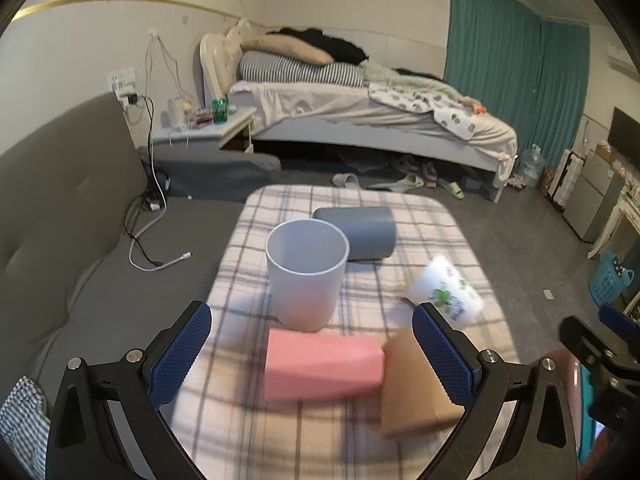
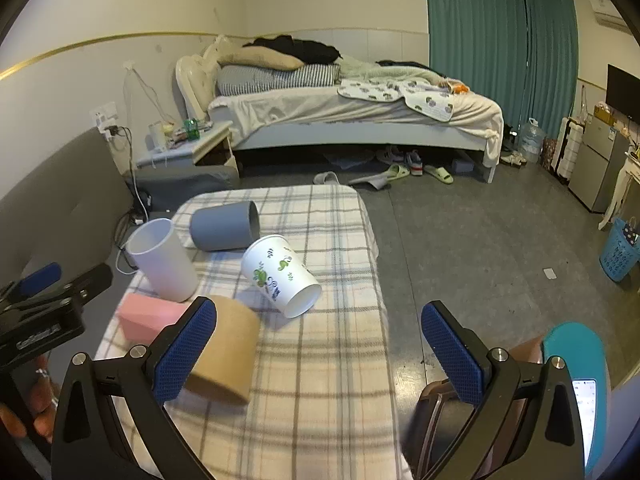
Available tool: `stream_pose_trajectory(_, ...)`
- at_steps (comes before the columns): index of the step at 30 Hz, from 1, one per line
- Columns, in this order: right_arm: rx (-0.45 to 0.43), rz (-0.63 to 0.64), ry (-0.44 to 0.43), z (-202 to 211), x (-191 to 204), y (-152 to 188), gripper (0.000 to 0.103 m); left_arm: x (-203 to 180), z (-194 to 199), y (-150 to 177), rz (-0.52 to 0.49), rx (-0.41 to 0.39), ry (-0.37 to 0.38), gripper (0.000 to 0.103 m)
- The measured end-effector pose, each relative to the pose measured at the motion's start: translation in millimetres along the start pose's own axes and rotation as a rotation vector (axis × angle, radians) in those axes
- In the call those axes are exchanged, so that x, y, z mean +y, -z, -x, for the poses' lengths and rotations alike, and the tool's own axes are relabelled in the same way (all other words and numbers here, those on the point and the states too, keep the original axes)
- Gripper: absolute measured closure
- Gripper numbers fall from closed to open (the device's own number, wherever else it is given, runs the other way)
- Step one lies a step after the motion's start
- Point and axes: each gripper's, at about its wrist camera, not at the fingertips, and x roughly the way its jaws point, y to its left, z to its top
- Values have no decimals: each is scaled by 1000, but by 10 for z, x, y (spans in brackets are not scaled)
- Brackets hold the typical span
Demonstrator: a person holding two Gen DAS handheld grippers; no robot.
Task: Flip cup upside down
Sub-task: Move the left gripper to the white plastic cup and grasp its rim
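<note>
Upright cup (image 1: 306,272) – block (image 1: 322,366) before it

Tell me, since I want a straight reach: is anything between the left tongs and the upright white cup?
Yes. The pink block lies on the plaid cloth between the open left tongs and the white cup, right at its base.
</note>
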Motion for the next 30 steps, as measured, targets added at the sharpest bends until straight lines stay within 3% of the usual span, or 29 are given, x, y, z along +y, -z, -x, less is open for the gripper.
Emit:
stream_pose_trajectory(9, 43, 2, -14, -616, 42, -111, 0, 111, -730, -44, 11, 66, -15, 2)
stream_pose_trajectory(20, 91, -7, -12, -953, 17, -20, 0, 37, -923, -97, -44, 60, 4, 3)
stream_pose_trajectory(22, 90, -12, -11, -942, -7, -9, 0, 25, -920, -121, -47, 57, 16, 18)
stream_pose_trajectory(23, 89, -15, -10, -929, -19, 3, 0, 20, -928, -129, -50, 65, 12, 30)
stream_pose_trajectory(30, 79, -33, -5, -743, -111, -12, 0, -12, -730, -224, -71, 36, 4, 31)
